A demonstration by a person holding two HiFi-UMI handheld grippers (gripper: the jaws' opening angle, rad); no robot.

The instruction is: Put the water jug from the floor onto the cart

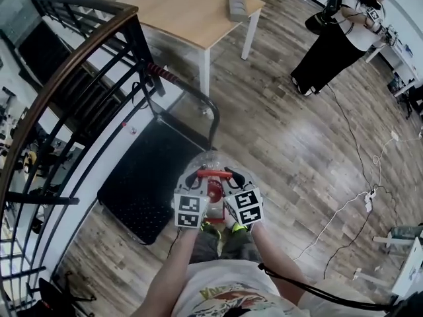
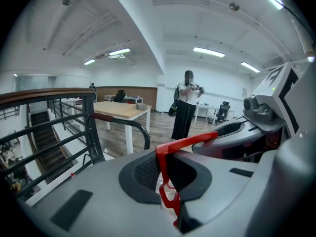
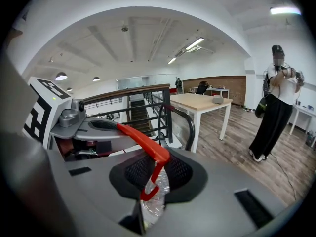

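Observation:
The clear water jug point(image 1: 210, 166) hangs in front of me above the wooden floor, just right of the black cart point(image 1: 147, 178). Its red handle point(image 1: 213, 175) runs between my two grippers. My left gripper point(image 1: 198, 179) is shut on the handle's left end, my right gripper point(image 1: 230, 179) on its right end. In the left gripper view the red handle point(image 2: 170, 154) is pinched between the dark pads point(image 2: 143, 172) of the left gripper point(image 2: 168, 174). The right gripper point(image 3: 154, 174) clamps the red handle point(image 3: 148, 149) too, with crinkled clear plastic point(image 3: 156, 191) below. Most of the jug's body is hidden.
The cart's curved push bar point(image 1: 193, 96) rises at its far end. A dark stair railing point(image 1: 73, 78) borders the left. A wooden table point(image 1: 192, 12) with a grey box point(image 1: 236, 6) stands ahead. A person point(image 1: 337, 38) stands far right; cables point(image 1: 357, 203) trail on the floor.

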